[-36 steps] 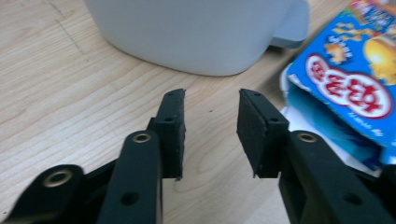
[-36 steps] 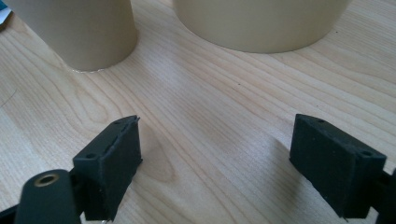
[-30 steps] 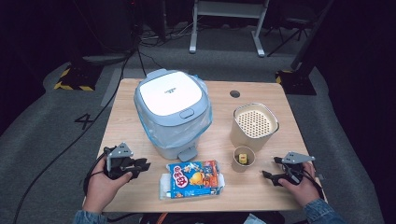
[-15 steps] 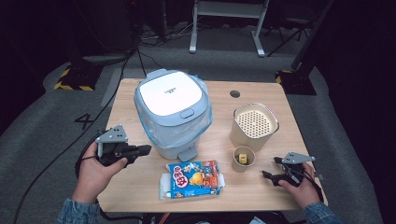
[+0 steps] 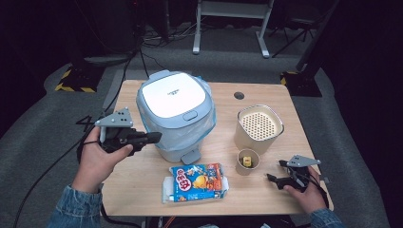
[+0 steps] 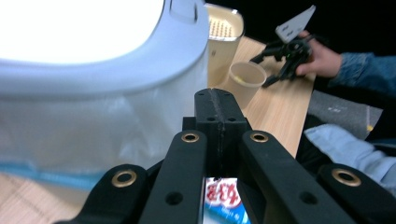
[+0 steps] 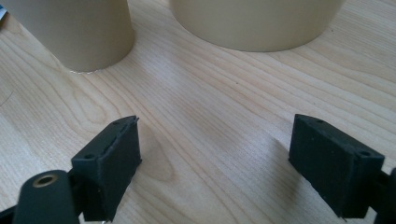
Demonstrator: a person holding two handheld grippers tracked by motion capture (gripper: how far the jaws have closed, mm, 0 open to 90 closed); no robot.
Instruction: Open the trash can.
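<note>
Both grippers are in the person's hands over the light wooden table [image 5: 142, 180]. In the left gripper view the left gripper [image 6: 218, 100] has its black jaws pressed together with nothing between them, and its linkage hides most of the blue snack packet [image 6: 223, 199] below, of which a strip of printed lettering shows. The bright white lid of the pale blue lidded bin [image 5: 175, 114] is washed out there, and its body under a clear plastic liner is blurred. From the high view the left hand [image 5: 97, 159] holds that gripper level above the table's left edge, jaws pointing right at the bin's side, close to it; contact cannot be judged. The right gripper [image 7: 215, 163] has its jaws spread wide and empty, low over the wood, facing a small tan paper cup [image 7: 74, 32] and a larger beige perforated-top container [image 7: 254, 21], both cut off at the top. Something small and yellow in the cup [image 5: 247, 162] is unclear.
</note>
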